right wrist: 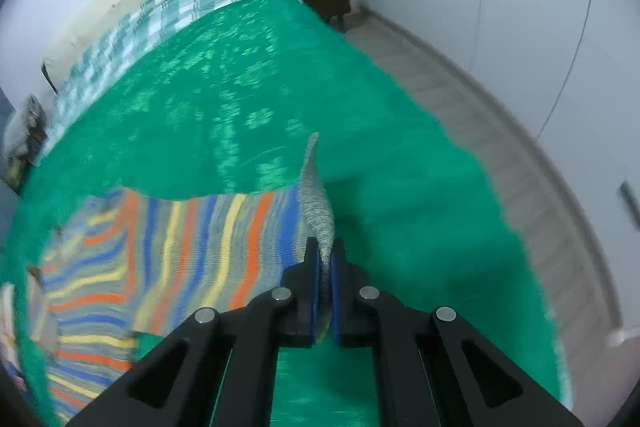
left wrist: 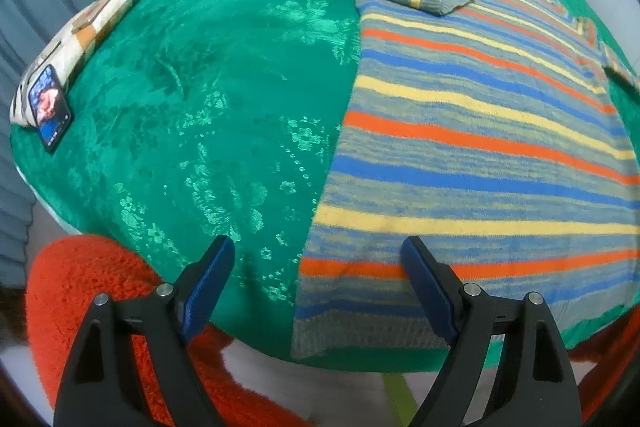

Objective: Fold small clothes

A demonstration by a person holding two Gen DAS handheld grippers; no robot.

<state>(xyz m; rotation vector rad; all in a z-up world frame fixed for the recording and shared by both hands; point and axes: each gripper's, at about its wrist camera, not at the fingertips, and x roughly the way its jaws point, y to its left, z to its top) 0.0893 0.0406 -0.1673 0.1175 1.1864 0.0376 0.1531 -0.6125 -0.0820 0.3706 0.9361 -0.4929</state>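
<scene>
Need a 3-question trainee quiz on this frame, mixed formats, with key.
1. True or false: the right tool is shut on the grey ribbed hem of the striped sweater.
2. Multiple choice: the left tool is (A) open above the sweater's near corner, (B) shut on a sleeve, (C) holding the phone.
3. Fill in: the phone leans on a ____ at the edge of the green bedspread.

Key: 1 true; 2 A; 3 pillow.
</scene>
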